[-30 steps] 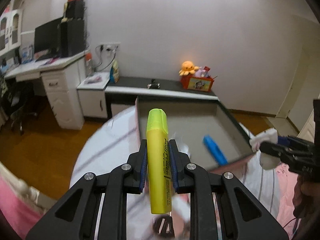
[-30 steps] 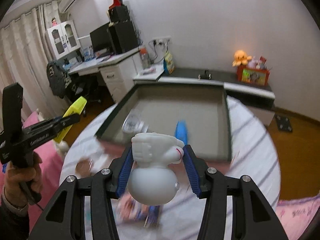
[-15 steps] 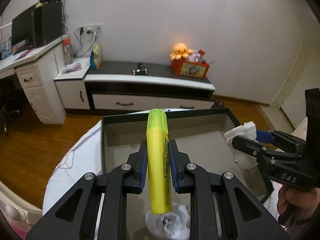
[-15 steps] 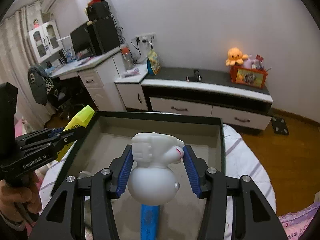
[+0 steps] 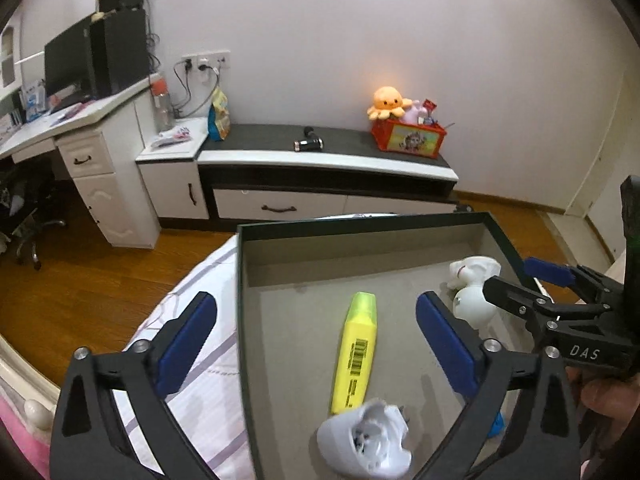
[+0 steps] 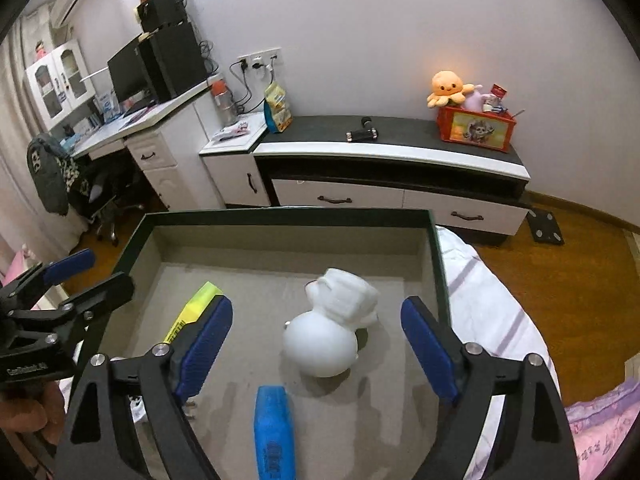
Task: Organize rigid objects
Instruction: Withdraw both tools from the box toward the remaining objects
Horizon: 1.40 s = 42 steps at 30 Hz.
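Nearest in the left wrist view, the left tongs (image 5: 316, 328) stand spread wide; their jaws have just been opening and the blue pads (image 5: 186, 342) touch nothing. Just below them lies a crumpled white thing (image 5: 366, 442) on the floor of the box, too blurred to name. Between the open jaws, a little farther, the yellow highlighter (image 5: 357, 350) lies flat on the grey floor of the box, its cap pointing to the far wall. It is free of both pads.

In the right wrist view the right tongs (image 6: 316, 340) are also spread, and their jaws have just been opening too. A blue highlighter (image 6: 274, 436) lies nearest, low between the two fingers. Beyond it the white figurine (image 6: 330, 332) lies tilted on the box floor between the open pads, touching neither of them. The yellow highlighter (image 6: 192, 312) shows behind the left pad of these tongs, well apart from the figurine.

All of these things are inside the dark-rimmed shallow box (image 5: 240, 320), which rests on a bed with a white striped cover (image 5: 208, 368). A hand (image 5: 604, 396) holding the right tongs shows at the right edge of the left wrist view.

Farther away come the wooden floor, a low white and black cabinet (image 6: 392, 184) with a red box (image 6: 476, 128) and an orange plush octopus (image 6: 446, 88) on it, and a white bench (image 6: 132, 136) with a monitor.
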### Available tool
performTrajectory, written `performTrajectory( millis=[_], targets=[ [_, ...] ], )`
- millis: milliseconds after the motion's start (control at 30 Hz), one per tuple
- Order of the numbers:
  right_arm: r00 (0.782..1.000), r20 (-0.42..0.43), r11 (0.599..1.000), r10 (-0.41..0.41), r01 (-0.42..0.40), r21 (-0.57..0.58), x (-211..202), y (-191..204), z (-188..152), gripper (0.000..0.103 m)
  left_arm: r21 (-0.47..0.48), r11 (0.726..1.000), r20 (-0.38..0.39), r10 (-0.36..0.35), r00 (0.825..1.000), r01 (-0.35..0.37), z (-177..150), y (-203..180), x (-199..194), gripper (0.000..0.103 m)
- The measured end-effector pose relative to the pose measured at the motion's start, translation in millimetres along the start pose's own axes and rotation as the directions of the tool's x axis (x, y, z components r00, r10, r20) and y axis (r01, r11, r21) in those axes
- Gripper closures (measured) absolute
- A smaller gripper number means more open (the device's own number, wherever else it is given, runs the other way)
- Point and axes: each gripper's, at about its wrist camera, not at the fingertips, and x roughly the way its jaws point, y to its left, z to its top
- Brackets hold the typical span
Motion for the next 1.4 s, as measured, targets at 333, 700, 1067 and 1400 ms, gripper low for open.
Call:
performTrajectory(
  millis=[333, 700, 1067, 1400],
  targets=[
    [0.995, 0.089, 0.998, 0.046, -0.050, 0.045, -66.8, 8.9, -26.7, 0.013, -0.039, 0.999, 0.090, 0.020, 0.996, -0.016, -25.8, 8.8, -76.6, 0.000],
    [0.989, 0.133, 0.997, 0.059, -0.064, 0.033, -124.9, 21.9, -75.0, 0.013, -0.065, 0.996, 0.172, 0.069, 0.983, -0.059, -71.5, 9.2, -150.3, 0.000],
    [0.987, 0.157, 0.999, 0.034, -0.038, 0.020, -152.3, 30.2, -123.0, 0.013, -0.091, 0.991, 0.155, 0.115, 0.981, -0.101, -135.6, 6.5, -182.1, 0.000],
    [0.988, 0.153, 0.999, -0.025, 0.028, -0.017, -165.8, 43.0, -148.5, 0.013, -0.116, 0.986, 0.125, 0.132, 0.983, -0.118, -172.4, 8.4, -191.3, 0.000]
  ],
)
